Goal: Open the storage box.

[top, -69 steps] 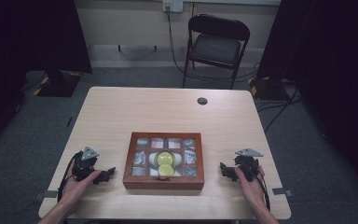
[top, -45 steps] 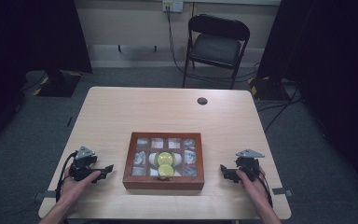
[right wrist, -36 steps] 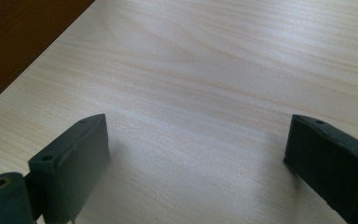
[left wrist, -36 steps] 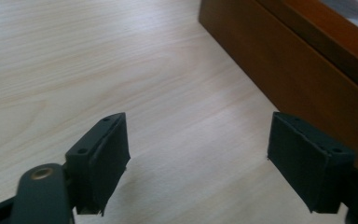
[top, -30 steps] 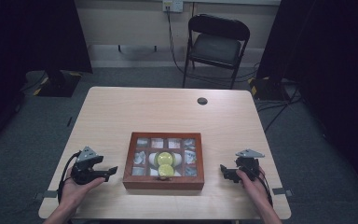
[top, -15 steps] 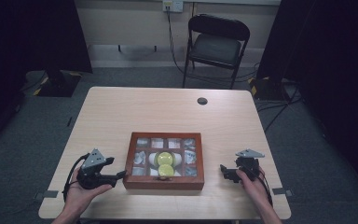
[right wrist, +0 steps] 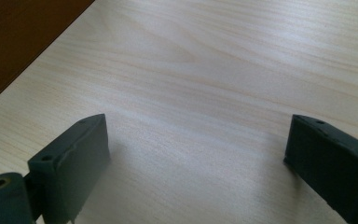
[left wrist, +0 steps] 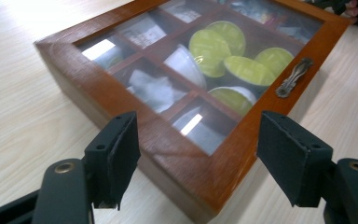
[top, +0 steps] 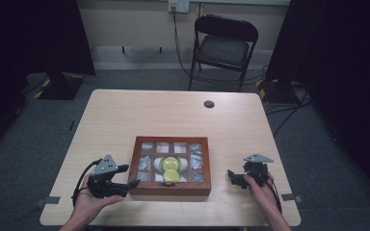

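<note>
Jaws spread wide, both empty — left gripper (left wrist: 193, 163) straddles wooden box (left wrist: 168, 154) near-left corner; right gripper (top: 236, 177) apart, table's (top: 125, 115) right edge.

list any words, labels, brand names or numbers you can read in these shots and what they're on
No text can be read anywhere in these pictures.
Packets under the glass lid of the wooden box: print, if any, is too blurred to read.
Green-topped capsules in the box: plain lids, no lettering visible.
Metal handle on the box front: ornamental, no wording.
Left gripper and right gripper: plain black jaws, no markings.
</note>
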The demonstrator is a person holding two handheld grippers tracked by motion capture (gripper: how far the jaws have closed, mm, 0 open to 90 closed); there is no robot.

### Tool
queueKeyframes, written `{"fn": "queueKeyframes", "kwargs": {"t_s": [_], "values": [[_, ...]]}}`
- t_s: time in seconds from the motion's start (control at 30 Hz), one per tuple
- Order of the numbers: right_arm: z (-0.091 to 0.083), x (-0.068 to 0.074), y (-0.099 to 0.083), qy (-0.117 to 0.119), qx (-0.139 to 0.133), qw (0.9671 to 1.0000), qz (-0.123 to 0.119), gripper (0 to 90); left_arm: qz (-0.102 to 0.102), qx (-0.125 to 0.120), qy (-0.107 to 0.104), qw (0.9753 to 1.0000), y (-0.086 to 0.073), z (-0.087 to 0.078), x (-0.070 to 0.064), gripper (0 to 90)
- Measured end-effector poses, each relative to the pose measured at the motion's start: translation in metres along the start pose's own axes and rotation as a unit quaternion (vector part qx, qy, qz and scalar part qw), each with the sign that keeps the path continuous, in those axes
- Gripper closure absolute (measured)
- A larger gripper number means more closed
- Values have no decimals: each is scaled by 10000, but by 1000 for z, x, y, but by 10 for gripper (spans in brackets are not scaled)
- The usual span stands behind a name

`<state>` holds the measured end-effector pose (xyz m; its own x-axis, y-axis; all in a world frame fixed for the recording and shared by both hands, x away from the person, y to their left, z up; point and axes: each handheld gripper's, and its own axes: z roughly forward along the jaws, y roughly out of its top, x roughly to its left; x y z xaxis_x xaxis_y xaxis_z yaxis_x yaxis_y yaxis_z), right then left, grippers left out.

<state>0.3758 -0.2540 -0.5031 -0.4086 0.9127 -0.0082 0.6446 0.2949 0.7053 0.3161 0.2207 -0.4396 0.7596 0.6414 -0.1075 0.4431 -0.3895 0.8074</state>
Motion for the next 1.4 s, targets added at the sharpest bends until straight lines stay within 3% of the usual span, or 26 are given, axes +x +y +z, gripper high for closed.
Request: {"fn": "queueKeyframes", "kwargs": {"t_s": [0.07, 0.13, 0.23, 0.4, 0.57, 0.63, 0.7, 0.83, 0.87, 1.1, 1.17, 1.23, 1.3, 1.4], "values": [[0, 0, 0, -1, -1, 10000, 0, 56, 11, -5, -110, 9999, 3, 1, -2, 348], [0, 0, 0, -1, 0, 10000, 0, 56, 156, -13, -160, 9997, 7, 3, -4, 350], [0, 0, 0, -2, -1, 10000, -2, 56, 101, -75, -335, 9994, 13, 6, -7, 354], [0, 0, 0, -1, 2, 10000, 2, 55, 42, -50, -436, 9990, 22, 14, -8, 421], [0, 0, 0, -4, 1, 10000, 0, 55, 180, -10, -612, 9980, 32, 22, -12, 439], [0, 0, 0, -4, 1, 10000, 1, 55, 340, 79, -765, 9965, 36, 27, -16, 521], [0, 0, 0, -4, 1, 10000, 1, 55, 261, 174, -834, 9960, 39, 32, -20, 514], [0, 0, 0, -4, 0, 10000, 0, 55, 432, 264, -1074, 9929, 43, 41, -27, 588], [0, 0, 0, -3, 1, 10000, 1, 55, 520, 309, -1209, 9908, 45, 44, -29, 597], [0, 0, 0, -4, 0, 10000, 0, 55, 596, 432, -1387, 9876, 52, 56, -38, 610], [0, 0, 0, -4, 1, 10000, 1, 55, 550, 528, -1512, 9856, 52, 60, -40, 612], [0, 0, 0, -4, 1, 10000, 0, 55, 567, 590, -1438, 9862, 52, 63, -42, 663], [0, 0, 0, -4, 0, 10000, 1, 55, 604, 745, -1433, 9850, 52, 68, -42, 664], [0, 0, 0, -4, 1, 10000, 1, 55, 607, 696, -1429, 9854, 50, 71, -40, 667]]}}
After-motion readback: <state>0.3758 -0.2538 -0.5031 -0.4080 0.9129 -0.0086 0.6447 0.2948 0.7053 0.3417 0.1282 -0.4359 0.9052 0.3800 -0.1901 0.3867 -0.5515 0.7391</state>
